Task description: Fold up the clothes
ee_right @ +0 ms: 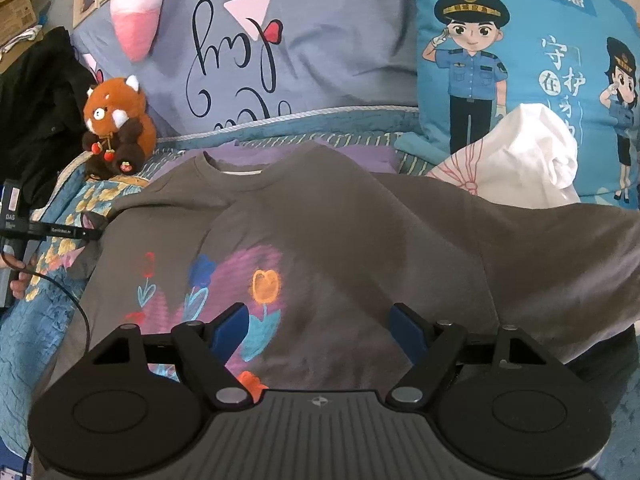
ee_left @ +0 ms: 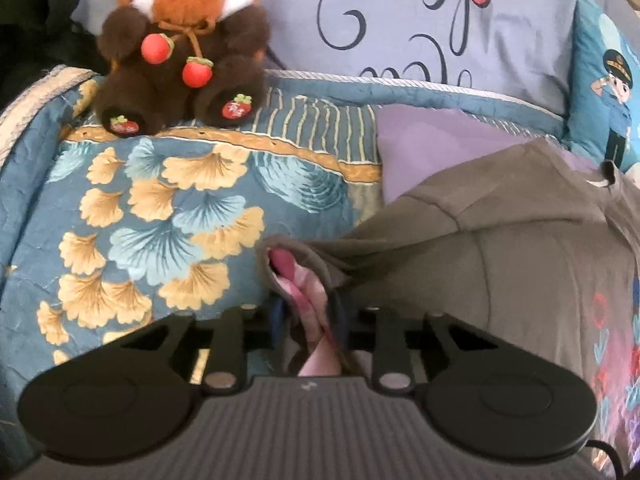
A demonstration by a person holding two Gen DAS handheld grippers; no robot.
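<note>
A grey T-shirt [ee_right: 360, 232] with a tulip print [ee_right: 240, 280] lies spread on the quilt, collar [ee_right: 224, 168] at the far side. My left gripper [ee_left: 309, 316] is shut on the shirt's sleeve [ee_left: 304, 256], whose bunched edge runs between the blue pads [ee_left: 339, 312]. A pink patterned cloth [ee_left: 308, 300] shows in the sleeve opening. In the right wrist view the left gripper [ee_right: 90, 224] sits at the shirt's left edge. My right gripper [ee_right: 318, 314] hangs open just above the shirt's lower front, with nothing pinched between its blue pads [ee_right: 404, 328].
A plush red panda [ee_left: 184, 40] sits on the leaf-patterned quilt [ee_left: 140, 220] at the far left. A lilac pillow [ee_right: 320, 40] and a blue cartoon cushion [ee_right: 520, 80] stand behind. A white cloth [ee_right: 532, 152] lies at the far right, a purple cloth [ee_left: 432, 144] under the shirt.
</note>
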